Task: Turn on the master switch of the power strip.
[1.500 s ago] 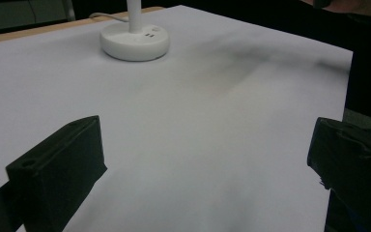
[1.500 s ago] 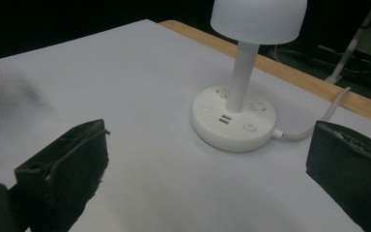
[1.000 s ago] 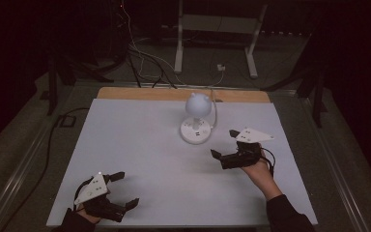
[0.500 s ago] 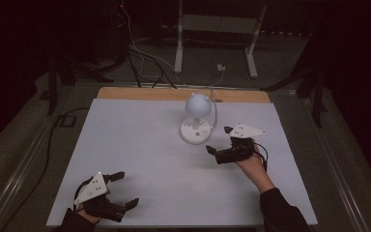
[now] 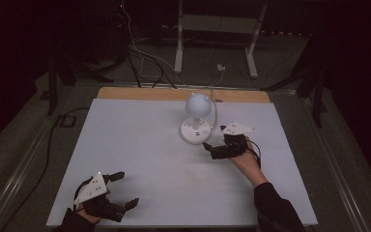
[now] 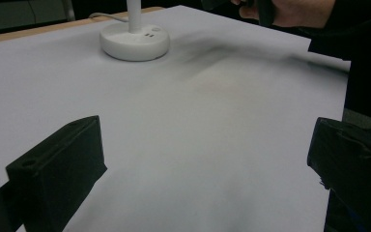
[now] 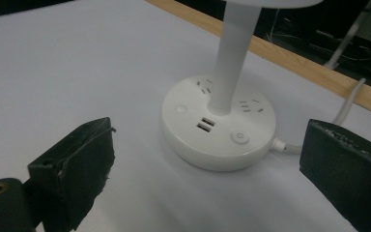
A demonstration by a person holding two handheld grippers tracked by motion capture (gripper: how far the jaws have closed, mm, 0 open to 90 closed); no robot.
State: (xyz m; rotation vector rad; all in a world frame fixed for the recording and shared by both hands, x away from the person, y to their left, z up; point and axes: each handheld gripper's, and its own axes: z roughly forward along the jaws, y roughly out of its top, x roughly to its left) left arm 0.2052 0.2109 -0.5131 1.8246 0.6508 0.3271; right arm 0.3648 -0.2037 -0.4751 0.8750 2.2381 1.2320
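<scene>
A white desk lamp [image 5: 196, 104] with a round head stands on its socket base [image 5: 195, 131] at the table's back middle. My right gripper [image 5: 214, 138] is open just right of that base, jaws pointing at it. In the right gripper view the base [image 7: 186, 126] sits close ahead between the spread jaws, showing two USB ports [image 7: 206, 124] and a round button [image 7: 240, 137]. My left gripper [image 5: 127, 189] rests open and empty at the front left corner. From the left gripper view the lamp base [image 6: 134, 41] is far off, with the other hand [image 6: 290, 9] beyond.
The white table top [image 5: 140, 140] ends in a wooden strip [image 5: 140, 93] at the back. The lamp's white cable [image 7: 348, 104] runs off the base over that edge. Stand legs [image 5: 178, 53] and cables [image 5: 140, 58] lie on the floor behind.
My right gripper has moved left and slightly back, closing in on the lamp base. The left gripper has stayed still.
</scene>
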